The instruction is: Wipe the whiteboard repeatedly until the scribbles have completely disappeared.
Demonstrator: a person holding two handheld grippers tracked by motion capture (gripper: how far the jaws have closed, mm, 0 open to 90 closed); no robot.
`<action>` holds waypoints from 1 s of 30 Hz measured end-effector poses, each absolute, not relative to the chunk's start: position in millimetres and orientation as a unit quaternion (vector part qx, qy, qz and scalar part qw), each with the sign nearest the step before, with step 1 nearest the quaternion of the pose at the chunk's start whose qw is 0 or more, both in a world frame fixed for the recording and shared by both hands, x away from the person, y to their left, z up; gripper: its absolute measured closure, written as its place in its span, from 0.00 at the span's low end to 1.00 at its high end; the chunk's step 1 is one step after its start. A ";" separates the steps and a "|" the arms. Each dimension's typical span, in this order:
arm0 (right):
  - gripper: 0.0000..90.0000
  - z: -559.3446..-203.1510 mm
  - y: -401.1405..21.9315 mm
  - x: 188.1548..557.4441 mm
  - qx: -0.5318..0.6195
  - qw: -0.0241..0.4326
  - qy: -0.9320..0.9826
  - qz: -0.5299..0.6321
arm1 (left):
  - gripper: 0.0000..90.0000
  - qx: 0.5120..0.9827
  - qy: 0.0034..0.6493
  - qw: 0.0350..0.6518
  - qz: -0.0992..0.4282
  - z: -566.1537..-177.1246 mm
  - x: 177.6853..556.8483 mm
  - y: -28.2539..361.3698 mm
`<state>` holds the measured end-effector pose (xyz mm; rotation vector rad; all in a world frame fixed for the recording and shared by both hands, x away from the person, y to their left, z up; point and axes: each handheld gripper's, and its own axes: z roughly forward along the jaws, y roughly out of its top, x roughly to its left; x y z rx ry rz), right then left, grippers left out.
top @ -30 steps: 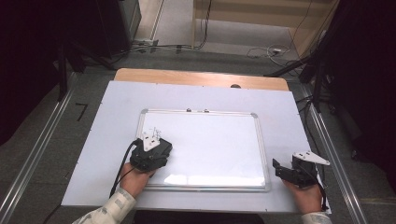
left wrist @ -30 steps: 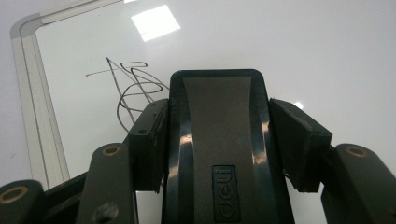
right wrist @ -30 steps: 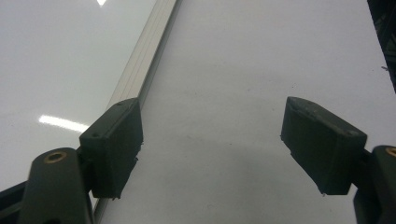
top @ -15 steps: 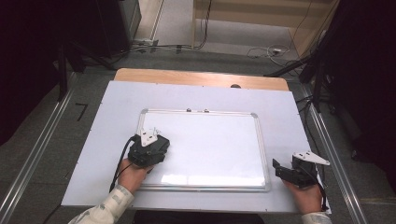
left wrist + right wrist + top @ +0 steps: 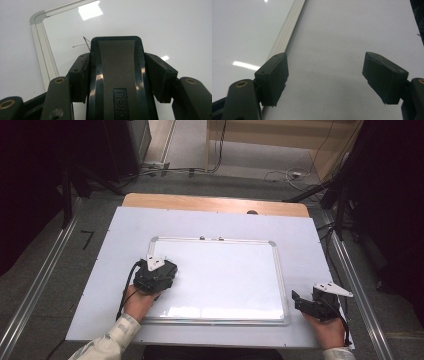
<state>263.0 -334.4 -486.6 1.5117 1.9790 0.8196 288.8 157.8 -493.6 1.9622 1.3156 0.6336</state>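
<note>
A white whiteboard [image 5: 225,275] with a silver frame lies flat in the middle of the table. My left gripper [image 5: 156,271] rests on its left part, shut on a black whiteboard eraser [image 5: 116,75] that is clamped between both pads. Just beyond the eraser's tip, near the board's corner, is a faint thin pen mark [image 5: 83,43]. My right gripper [image 5: 298,302] sits on the table to the right of the board's near right corner. In the right gripper view the right gripper [image 5: 327,82] stands open with nothing between its jaws.
The board lies on a white sheet [image 5: 125,230] covering the table, with a wooden strip [image 5: 215,204] along the far edge. Metal rails [image 5: 35,290] run down both sides. Cables lie on the floor beyond the table.
My left gripper slid the eraser a little farther from the person across the board's left part. The right gripper kept still.
</note>
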 end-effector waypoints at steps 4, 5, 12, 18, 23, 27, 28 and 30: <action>0.22 -486.9 -334.4 263.3 0.557 0.258 0.730 0.301 | 0.47 0.750 0.512 0.341 0.242 -493.5 286.2 156.2; 0.22 -487.0 -334.2 263.5 0.558 0.257 0.729 0.301 | 0.47 0.751 0.511 0.342 0.242 -493.6 284.8 155.3; 0.22 -487.4 -331.3 264.7 0.556 0.257 0.732 0.298 | 0.47 0.757 0.501 0.341 0.244 -493.8 281.3 147.0; 0.22 -487.6 -331.0 265.0 0.556 0.257 0.732 0.297 | 0.46 0.755 0.499 0.346 0.248 -495.0 288.8 145.3; 0.22 -487.7 -332.7 264.5 0.557 0.257 0.731 0.299 | 0.46 0.753 0.500 0.346 0.252 -495.3 295.2 147.1; 0.22 -487.6 -333.1 264.1 0.558 0.257 0.731 0.298 | 0.46 0.751 0.505 0.345 0.250 -494.8 294.2 146.3; 0.22 -487.5 -333.1 264.1 0.558 0.257 0.730 0.299 | 0.46 0.752 0.504 0.346 0.248 -494.9 292.3 145.4; 0.22 -487.6 -333.0 264.3 0.558 0.257 0.730 0.298 | 0.46 0.755 0.497 0.346 0.251 -495.2 288.1 141.3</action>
